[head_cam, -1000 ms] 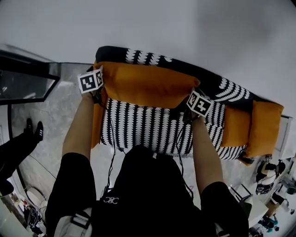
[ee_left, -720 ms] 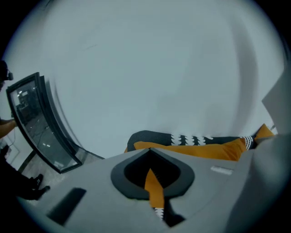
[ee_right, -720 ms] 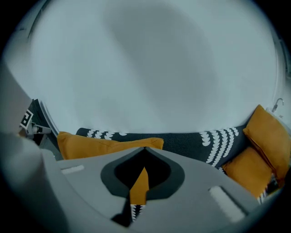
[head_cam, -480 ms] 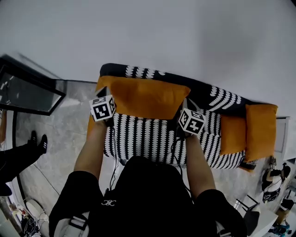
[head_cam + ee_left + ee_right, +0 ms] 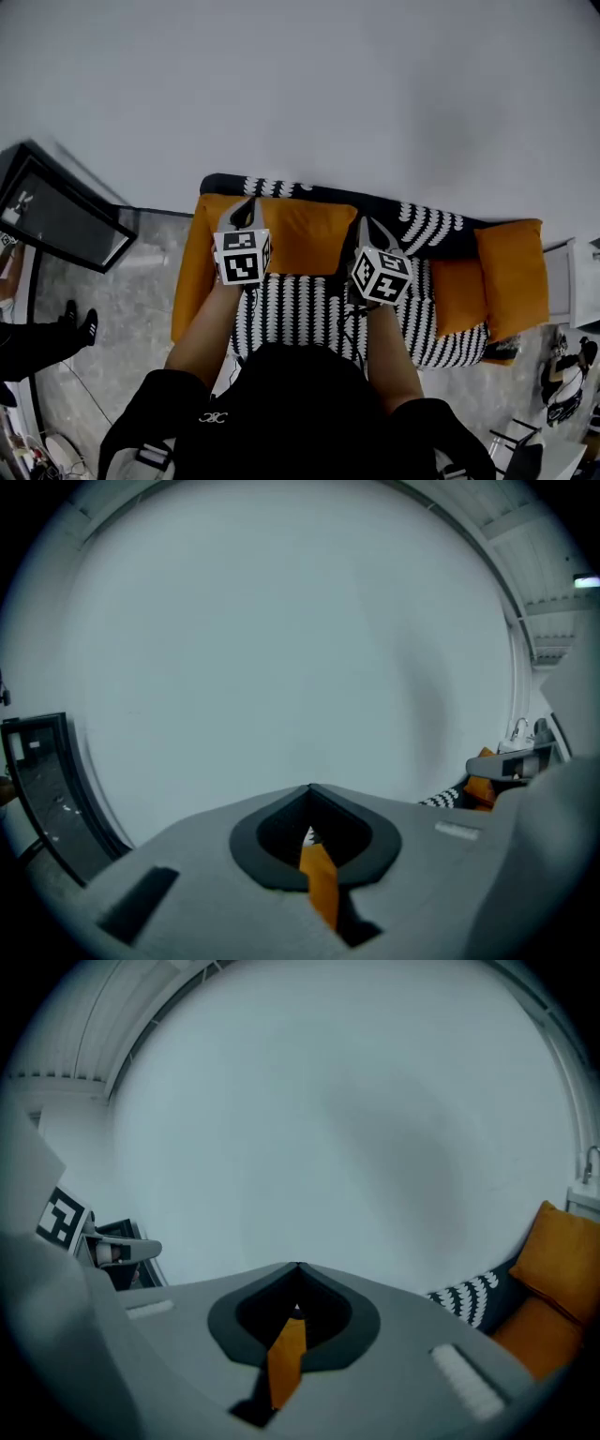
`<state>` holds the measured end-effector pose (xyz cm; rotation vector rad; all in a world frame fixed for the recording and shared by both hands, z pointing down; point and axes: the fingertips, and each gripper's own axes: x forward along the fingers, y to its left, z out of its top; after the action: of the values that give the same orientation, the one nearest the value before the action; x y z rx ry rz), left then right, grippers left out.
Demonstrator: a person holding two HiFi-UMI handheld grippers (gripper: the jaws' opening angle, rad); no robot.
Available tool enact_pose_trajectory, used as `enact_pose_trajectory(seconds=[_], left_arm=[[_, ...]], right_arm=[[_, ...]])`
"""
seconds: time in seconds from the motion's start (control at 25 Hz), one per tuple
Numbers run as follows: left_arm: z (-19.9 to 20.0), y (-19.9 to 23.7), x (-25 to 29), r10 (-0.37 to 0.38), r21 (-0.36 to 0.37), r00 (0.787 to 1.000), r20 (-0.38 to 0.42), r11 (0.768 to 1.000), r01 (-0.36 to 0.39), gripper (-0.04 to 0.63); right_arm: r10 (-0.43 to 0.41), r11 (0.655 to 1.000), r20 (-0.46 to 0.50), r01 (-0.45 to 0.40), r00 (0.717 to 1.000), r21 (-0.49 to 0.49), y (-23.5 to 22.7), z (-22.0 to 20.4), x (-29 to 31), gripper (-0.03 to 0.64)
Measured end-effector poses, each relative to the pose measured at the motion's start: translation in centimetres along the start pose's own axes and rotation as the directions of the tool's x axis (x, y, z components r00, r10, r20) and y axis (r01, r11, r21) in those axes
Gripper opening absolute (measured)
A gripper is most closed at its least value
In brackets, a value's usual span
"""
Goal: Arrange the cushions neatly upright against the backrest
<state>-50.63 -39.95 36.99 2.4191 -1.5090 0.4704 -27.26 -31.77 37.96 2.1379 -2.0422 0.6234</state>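
Both pairs of tongs were off the cushion and drawn back toward us. The left tongs (image 5: 245, 206) and the right tongs (image 5: 366, 225) hung above the seat, each with its jaws together and nothing between them. The sliver of orange showing through the gap behind each pair's tips was the cushion seen beyond, not fabric in a grip. A second earlier they had been down at the two ends of the long orange cushion (image 5: 300, 234), at the backrest (image 5: 427, 220). Half a second earlier they were already coming away, and now they had risen clear.

The cushion stayed where it was left: at the left end of the black-and-white patterned sofa (image 5: 309, 309), on edge, its back against the backrest, its left end by the orange side piece (image 5: 187, 272). It had not slumped since the tongs let go, so we judged this cushion done.

At the sofa's right end were two more orange things: a smaller orange piece (image 5: 457, 292) low on the seat and a taller orange piece (image 5: 513, 274) outside it. We could not tell whether the taller one was an arm or a cushion. The smaller one looked laid back rather than propped, so we took it as the next to stand up, well to the right of where the tongs were.
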Motion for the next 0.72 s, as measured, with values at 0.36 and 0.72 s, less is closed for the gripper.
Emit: enact_pose_trajectory(seconds=[0.36, 0.72], left_arm=[[8.1, -13.4, -6.1, -0.142, 0.025, 0.984, 0.108, 0.99, 0.141, 0.009], [10.3, -17.8, -7.5, -0.181, 0.062, 0.972, 0.153, 0.983, 0.173, 0.006]], right_arm=[[0.084, 0.993, 0.116, -0.073, 0.99, -0.095, -0.9, 7.1, -7.3, 0.006], [0.087, 0.991, 0.131, -0.073, 0.988, -0.114, -3.0, 8.8, -10.7, 0.006]])
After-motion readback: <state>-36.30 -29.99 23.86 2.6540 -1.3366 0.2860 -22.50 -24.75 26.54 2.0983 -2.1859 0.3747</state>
